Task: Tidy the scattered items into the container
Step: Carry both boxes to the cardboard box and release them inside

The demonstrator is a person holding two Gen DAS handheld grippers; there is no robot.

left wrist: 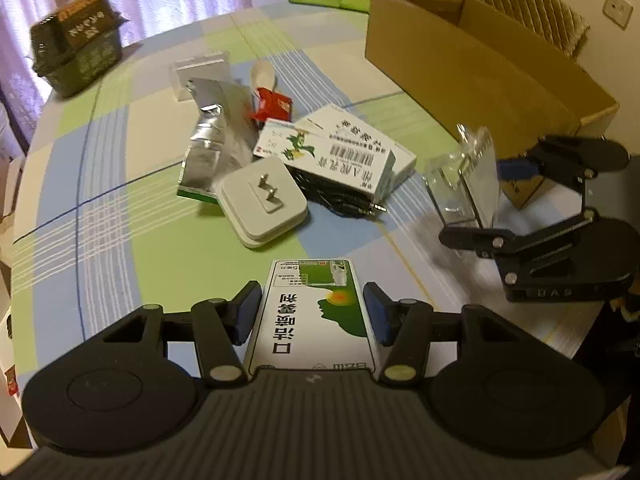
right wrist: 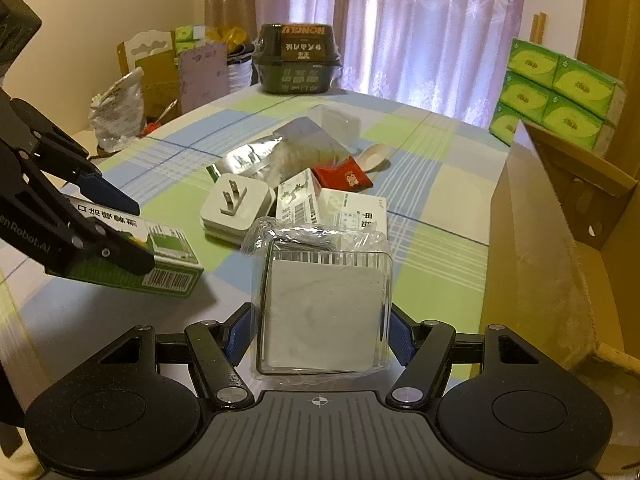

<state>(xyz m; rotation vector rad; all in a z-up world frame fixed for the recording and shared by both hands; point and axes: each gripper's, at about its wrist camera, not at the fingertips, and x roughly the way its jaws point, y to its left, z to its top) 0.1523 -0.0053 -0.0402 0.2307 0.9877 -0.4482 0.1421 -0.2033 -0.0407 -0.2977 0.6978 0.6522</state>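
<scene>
Both your grippers are loaded: the left gripper has its jaws pinching the green box between them, and the right gripper clamps the clear case, the pile lying ahead on the counter.

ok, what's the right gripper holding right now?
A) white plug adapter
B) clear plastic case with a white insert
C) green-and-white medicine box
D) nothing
B: the right gripper is shut on the clear plastic case, its blue pads against both sides; the green-and-white medicine box is in the left gripper.
</scene>
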